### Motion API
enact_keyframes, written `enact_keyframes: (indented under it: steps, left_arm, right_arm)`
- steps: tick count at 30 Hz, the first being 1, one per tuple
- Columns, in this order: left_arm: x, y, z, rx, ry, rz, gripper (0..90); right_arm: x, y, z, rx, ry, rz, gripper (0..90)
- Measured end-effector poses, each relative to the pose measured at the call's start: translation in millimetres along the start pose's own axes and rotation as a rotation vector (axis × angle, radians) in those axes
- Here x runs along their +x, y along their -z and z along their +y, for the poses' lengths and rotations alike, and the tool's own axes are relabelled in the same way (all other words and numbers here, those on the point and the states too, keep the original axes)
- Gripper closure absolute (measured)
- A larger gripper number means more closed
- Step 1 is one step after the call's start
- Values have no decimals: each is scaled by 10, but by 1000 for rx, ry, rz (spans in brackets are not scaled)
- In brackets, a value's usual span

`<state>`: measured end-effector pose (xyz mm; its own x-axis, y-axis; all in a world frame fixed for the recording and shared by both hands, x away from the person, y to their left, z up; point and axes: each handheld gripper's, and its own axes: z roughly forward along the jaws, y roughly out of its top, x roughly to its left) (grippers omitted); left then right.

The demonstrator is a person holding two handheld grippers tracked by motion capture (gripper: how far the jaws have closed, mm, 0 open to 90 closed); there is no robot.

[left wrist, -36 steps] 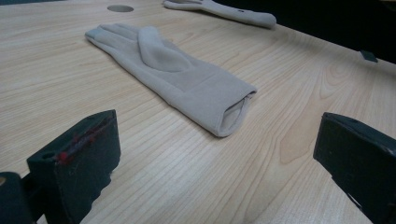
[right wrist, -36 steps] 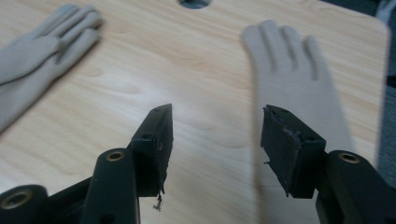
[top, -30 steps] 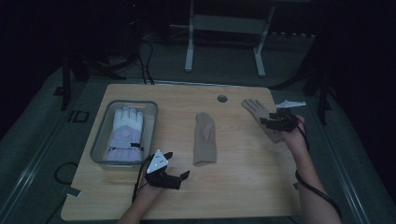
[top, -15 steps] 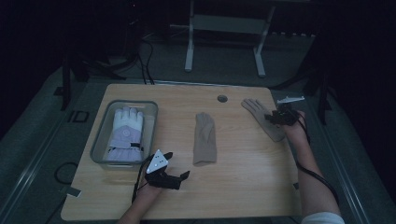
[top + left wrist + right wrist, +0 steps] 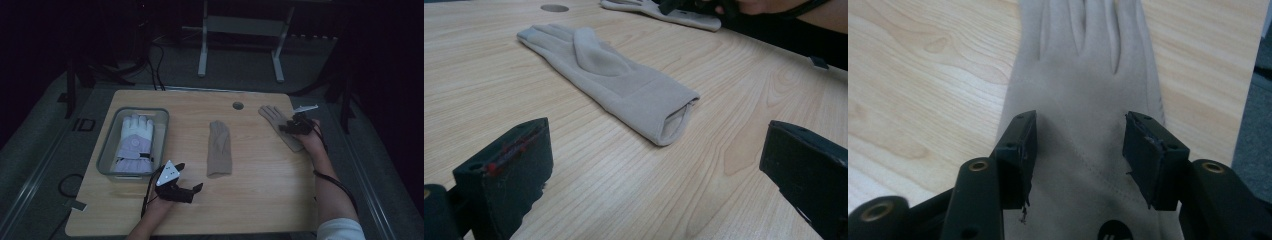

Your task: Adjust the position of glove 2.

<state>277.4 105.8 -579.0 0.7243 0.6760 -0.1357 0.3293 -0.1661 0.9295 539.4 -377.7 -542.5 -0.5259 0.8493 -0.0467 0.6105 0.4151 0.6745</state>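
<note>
1. A clear bin point(image 5: 107, 150) sits at the left of the counter point(image 5: 260, 200), with a white glove point(image 5: 134, 142) lying flat inside it.
2. The left gripper point(image 5: 192, 186) rests low on the counter near the front edge, just right of the bin's near corner — its jaws stand wide apart with nothing between them.
3. A tan glove point(image 5: 219, 149) lies flat mid-counter, fingers pointing away from the person, cuff toward the front; in the left gripper view point(image 5: 619, 82) its open cuff faces the jaws, a little way off.
4. A second tan glove point(image 5: 278, 121) lies near the right edge, by the round hole point(image 5: 238, 106).
5. The right gripper point(image 5: 296, 125) is down over this glove point(image 5: 1088, 75) — its jaws have just been closing and stand half-wide, set on the fabric at either side of the palm, not yet pinching it.
</note>
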Motion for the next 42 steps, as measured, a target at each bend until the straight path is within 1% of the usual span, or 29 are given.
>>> enact_keyframes:
  steps: [1,2,3,5,7,9,11,13,15,17,21,23,26,30,31,33,35,37,39,41,42]
  left_arm:
    - [-1,0,0,2,0,0,9]
    - [-3,-1,0,2,-1,1,10]
    - [-5,-2,0,2,-3,2,10]
    - [-3,0,0,2,-3,0,9]
    - [-1,0,0,2,-1,-1,9]
    - [-4,0,-1,1,-3,0,9]
    - [-4,0,0,1,-5,0,10]
    - [-3,-3,1,3,-2,-1,10]
    - [-3,-3,1,3,-3,-1,9]
    - [-3,-4,1,4,-3,0,9]
    - [-3,-7,3,3,-5,3,9]
    - [-5,-6,3,3,-9,4,10]
    - [-9,-10,3,3,-11,4,10]
    - [-12,-9,4,3,-17,1,9]
    - [-11,-10,4,3,-17,1,9]
    - [-12,-9,4,2,-18,0,10]
    - [-17,-7,3,0,-23,-2,9]
    - [-22,-9,3,2,-25,-4,10]
    - [-23,-13,4,2,-29,-6,10]
    - [-23,-16,6,2,-28,-5,9]
    - [-21,-16,6,0,-29,-6,9]
  right_arm:
    - [-5,-2,-3,1,-22,6,543]
    - [5,-2,-11,-1,-18,1,603]
    - [23,-1,-17,-1,-3,-7,643]
    - [50,5,-1,14,-23,-12,735]
    - [91,8,27,36,-40,-28,790]
    - [159,5,40,41,-51,-67,805]
    - [182,19,35,36,-103,-68,816]
    - [198,56,20,25,-169,-61,820]
    - [250,100,10,8,-186,-77,821]
    - [292,157,-3,-13,-213,-76,821]
    - [376,294,-45,-55,-303,-76,821]
    - [441,377,-74,-81,-336,-83,821]
    - [566,490,-105,-90,-338,-103,820]
    - [702,682,-143,-117,-374,-118,820]
    - [735,728,-149,-120,-372,-122,820]
    - [801,841,-168,-141,-383,-119,820]
    - [868,965,-196,-179,-376,-137,819]
    - [946,1052,-213,-187,-347,-154,819]
    - [996,1122,-242,-189,-357,-142,819]
    - [1054,1171,-291,-195,-374,-146,818]
    - [1089,1181,-325,-190,-374,-152,818]
